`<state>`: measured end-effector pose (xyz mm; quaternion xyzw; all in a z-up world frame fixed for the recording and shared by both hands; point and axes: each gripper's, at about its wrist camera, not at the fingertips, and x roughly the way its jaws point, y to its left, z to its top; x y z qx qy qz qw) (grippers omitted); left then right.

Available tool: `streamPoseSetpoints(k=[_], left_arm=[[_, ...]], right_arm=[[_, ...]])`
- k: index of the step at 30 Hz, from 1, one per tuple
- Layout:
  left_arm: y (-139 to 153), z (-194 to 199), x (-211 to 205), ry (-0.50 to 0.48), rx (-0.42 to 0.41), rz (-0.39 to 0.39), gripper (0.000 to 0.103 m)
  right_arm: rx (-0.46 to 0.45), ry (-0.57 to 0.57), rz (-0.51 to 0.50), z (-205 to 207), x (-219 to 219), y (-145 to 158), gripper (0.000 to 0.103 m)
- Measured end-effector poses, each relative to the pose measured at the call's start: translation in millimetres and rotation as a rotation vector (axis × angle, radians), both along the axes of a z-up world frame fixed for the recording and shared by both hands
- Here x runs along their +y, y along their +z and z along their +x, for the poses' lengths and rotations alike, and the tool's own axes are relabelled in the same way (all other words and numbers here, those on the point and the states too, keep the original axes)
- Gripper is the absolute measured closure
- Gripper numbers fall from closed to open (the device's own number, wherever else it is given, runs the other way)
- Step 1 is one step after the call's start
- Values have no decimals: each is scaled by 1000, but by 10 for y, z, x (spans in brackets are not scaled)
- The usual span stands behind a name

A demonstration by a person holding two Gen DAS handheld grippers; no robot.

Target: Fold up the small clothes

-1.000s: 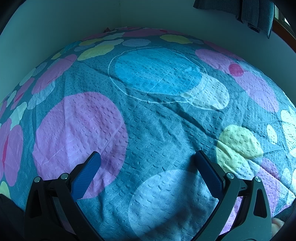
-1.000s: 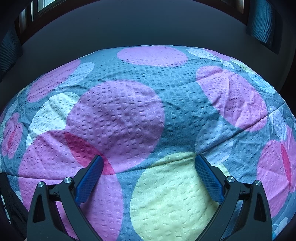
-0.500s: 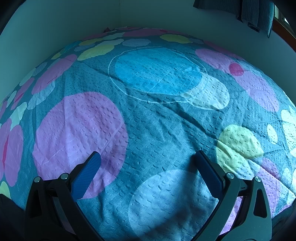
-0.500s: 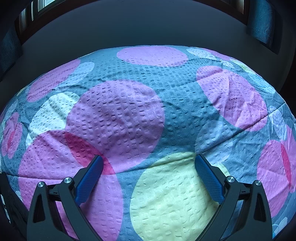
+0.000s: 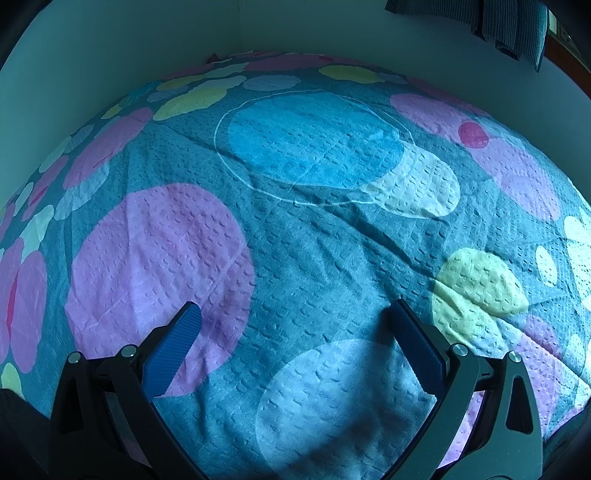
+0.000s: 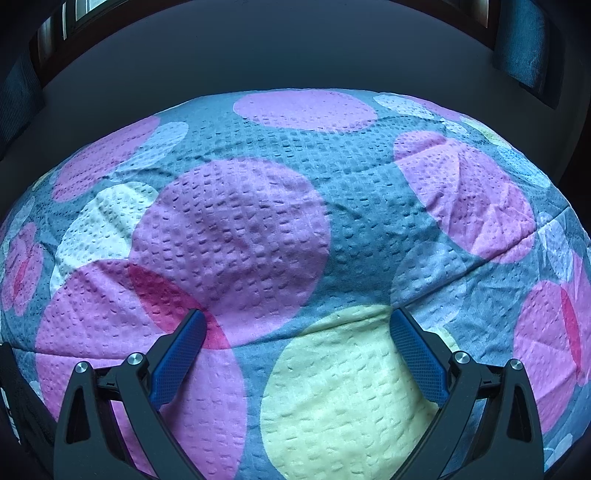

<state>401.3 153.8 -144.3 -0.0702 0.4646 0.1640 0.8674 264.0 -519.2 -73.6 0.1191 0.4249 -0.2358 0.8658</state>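
Note:
No small garment shows in either view. My left gripper [image 5: 293, 314] is open and empty, held just above a teal bedspread [image 5: 317, 266] printed with pink, white, yellow and blue circles. My right gripper [image 6: 295, 319] is also open and empty, above the same kind of spotted bedspread [image 6: 354, 236], over a pale yellow circle. Both pairs of blue finger pads stand wide apart with nothing between them.
A thin white stitched ring [image 5: 236, 177] circles a blue spot in the left wrist view. Pale walls [image 5: 110, 55] border the bed at the back. Dark curtains [image 5: 509, 26] hang top right. In the right wrist view a dark wall [image 6: 295, 48] and window frames lie beyond the bed's far edge.

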Motion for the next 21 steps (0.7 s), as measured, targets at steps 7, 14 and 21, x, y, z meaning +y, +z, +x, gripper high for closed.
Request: streamPoseSetpoints(k=[7, 14, 21], left_arm=[[58, 375, 148, -5, -8, -17, 2], [151, 726, 246, 23, -34, -31, 2], [902, 765, 249, 2, -266, 389, 2]], right_arm=[[-25, 9, 18, 256, -127, 31, 4], [-244, -126, -80, 398, -432, 552, 4], [-654, -246, -306, -301, -60, 1663, 4]])
